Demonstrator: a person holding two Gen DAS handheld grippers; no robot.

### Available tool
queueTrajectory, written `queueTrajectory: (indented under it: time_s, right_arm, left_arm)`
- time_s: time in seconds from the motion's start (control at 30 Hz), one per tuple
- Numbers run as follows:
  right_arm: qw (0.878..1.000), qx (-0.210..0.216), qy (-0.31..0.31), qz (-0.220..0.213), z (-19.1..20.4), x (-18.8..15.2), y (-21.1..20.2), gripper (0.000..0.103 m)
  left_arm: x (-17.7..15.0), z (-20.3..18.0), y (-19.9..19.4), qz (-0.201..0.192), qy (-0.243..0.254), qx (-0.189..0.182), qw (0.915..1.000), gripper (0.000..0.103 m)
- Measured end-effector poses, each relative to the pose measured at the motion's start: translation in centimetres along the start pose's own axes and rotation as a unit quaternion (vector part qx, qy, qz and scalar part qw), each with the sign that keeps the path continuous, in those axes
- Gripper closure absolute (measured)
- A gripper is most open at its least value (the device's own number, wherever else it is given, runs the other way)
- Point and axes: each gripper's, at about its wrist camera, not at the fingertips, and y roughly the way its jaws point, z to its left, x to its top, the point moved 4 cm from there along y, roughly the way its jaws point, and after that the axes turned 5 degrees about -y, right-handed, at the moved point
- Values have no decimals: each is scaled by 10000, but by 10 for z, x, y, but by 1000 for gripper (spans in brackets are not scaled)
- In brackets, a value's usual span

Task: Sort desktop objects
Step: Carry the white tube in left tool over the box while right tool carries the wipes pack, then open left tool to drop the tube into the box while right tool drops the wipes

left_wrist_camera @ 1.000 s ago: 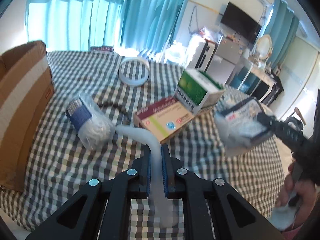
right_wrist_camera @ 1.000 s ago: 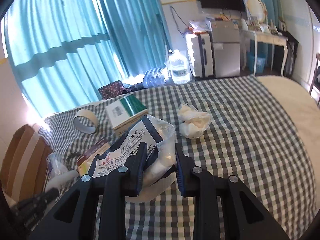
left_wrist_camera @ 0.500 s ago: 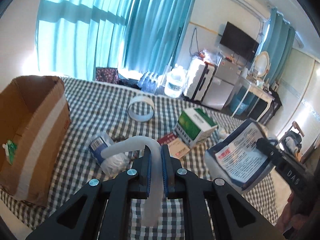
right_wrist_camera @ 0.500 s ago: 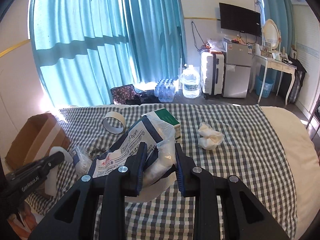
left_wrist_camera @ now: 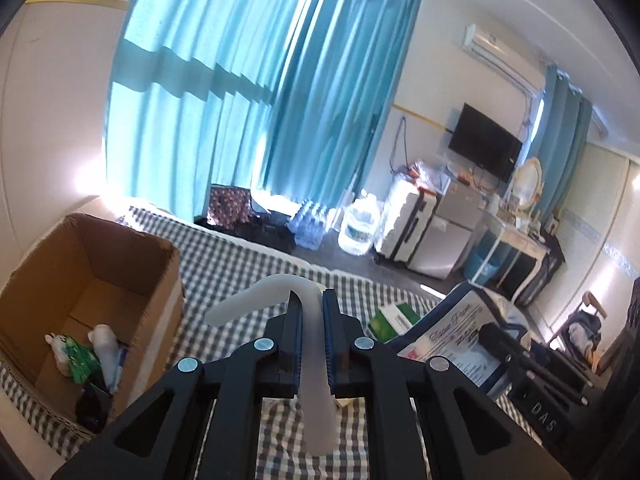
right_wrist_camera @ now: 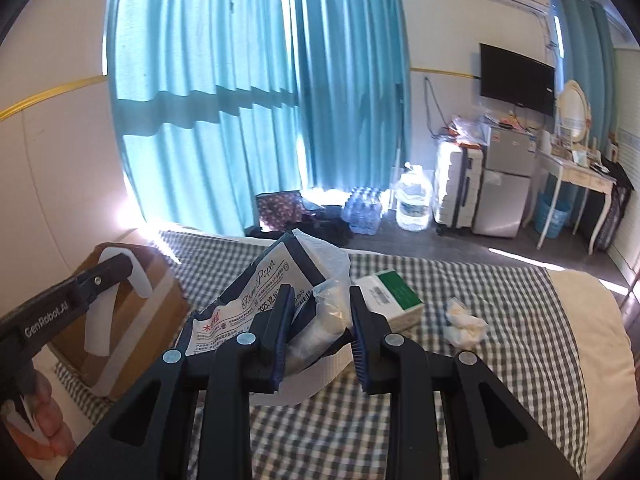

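Observation:
My left gripper (left_wrist_camera: 311,312) is shut on a bent white plastic tube (left_wrist_camera: 264,294), held in the air just right of an open cardboard box (left_wrist_camera: 60,280). In the right wrist view the tube (right_wrist_camera: 140,280) hangs in front of the box (right_wrist_camera: 136,320). My right gripper (right_wrist_camera: 320,300) is shut on a tissue paper pack in clear plastic (right_wrist_camera: 280,276), raised above the checked cloth; the pack also shows in the left wrist view (left_wrist_camera: 460,332). A green and white box (right_wrist_camera: 392,292) and a crumpled white tissue (right_wrist_camera: 464,320) lie on the cloth.
The cardboard box holds a green packet (left_wrist_camera: 76,356) and a white item (left_wrist_camera: 106,344). The checked cloth (right_wrist_camera: 500,300) covers the surface. Beyond it are a water jug (right_wrist_camera: 412,200), a suitcase (right_wrist_camera: 456,184) and blue curtains (right_wrist_camera: 240,100).
Both grippers have risen with their loads and tilted up. The left one has carried the tube leftward, close to the open cardboard box, whose inside is now in view.

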Motion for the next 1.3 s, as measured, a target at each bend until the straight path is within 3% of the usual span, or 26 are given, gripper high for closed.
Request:
queueTrajectory:
  time_s: [0.3,0.53,0.87,1.17,1.27,1.3]
  right_arm:
    - [9977,513,-402,-169,68,25,13,77]
    - [9930,941,-689,-179,124,34,34,77]
    - [9834,1455,-1086,-48,208,41,85,77]
    - [9763,1703,-1333,87,269,45,140,77]
    - [9746,1851,-1253,145,279,45,152,76]
    - [9746,1894,-1189,133,280,45,153,68]
  left_arm:
    - [30,63,-22,-445,-385,419,9974,94]
    - [42,118,-38,-744,-796,808,9908,94]
    - [32,190,-25,-605,-1198,1436,9805,94]
    - [16,231,5,-186,-1489,1675,9744,94]
    - [12,238,12,-88,-1528,1744,9727,86]
    - [11,240,15,-3,-1520,1773,9724,71]
